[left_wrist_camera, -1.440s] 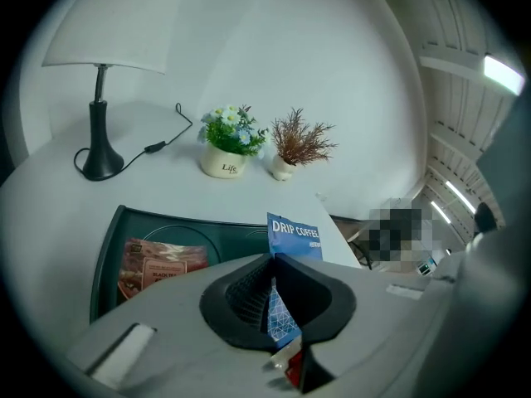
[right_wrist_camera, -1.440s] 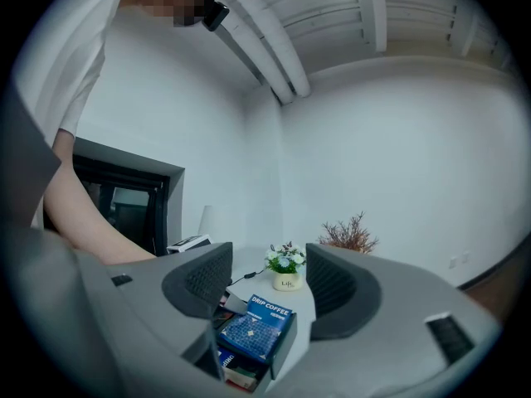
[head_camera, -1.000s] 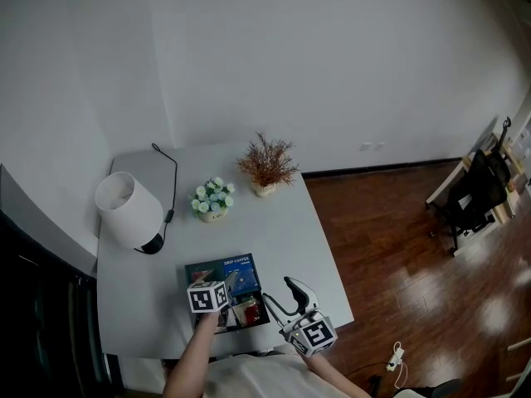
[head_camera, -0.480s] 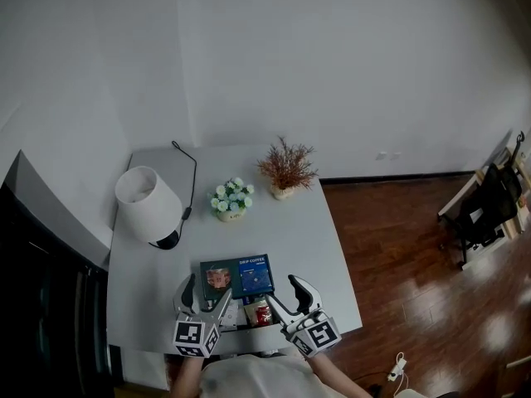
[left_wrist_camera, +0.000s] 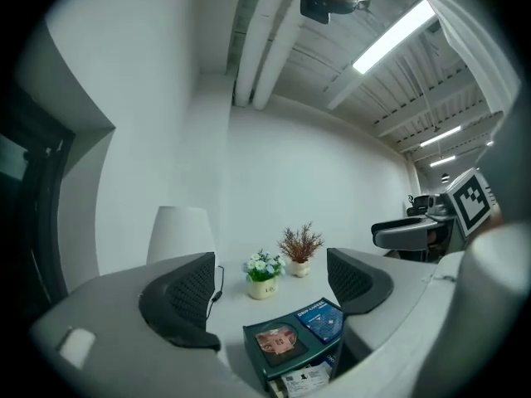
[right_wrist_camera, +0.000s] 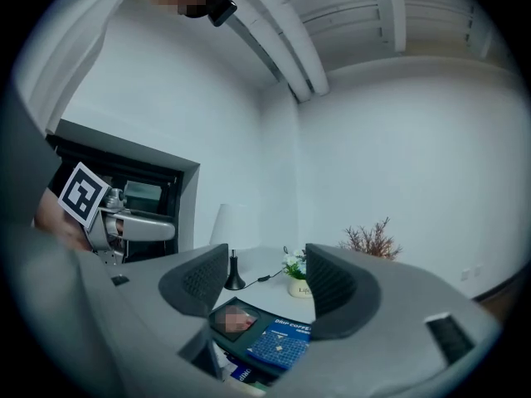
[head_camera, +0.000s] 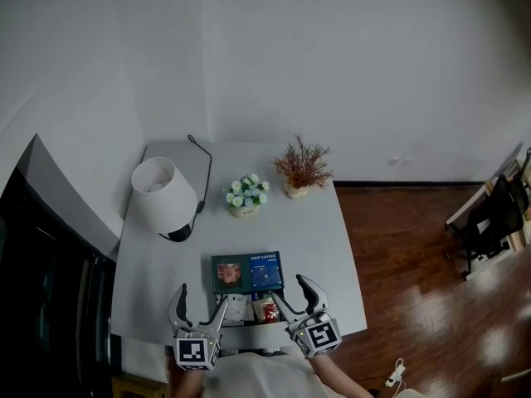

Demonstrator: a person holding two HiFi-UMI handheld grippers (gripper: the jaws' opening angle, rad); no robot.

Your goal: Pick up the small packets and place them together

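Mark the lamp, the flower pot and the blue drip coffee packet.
lamp [head_camera: 162, 191], head view, side of the white shade.
flower pot [head_camera: 244, 211], head view, front of the pot under the blooms.
blue drip coffee packet [head_camera: 266, 271], head view, middle of its printed face.

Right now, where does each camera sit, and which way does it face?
Head view: on the person's head, facing steeply down at the table; left gripper and right gripper show at bottom.
Left gripper view: on the left gripper, facing level across the table over the dark box; its jaws, just opened, hold nothing.
Right gripper view: on the right gripper, facing likewise; its jaws, just opened, hold nothing.
Both gripper views share the box, flower pot and the other gripper.
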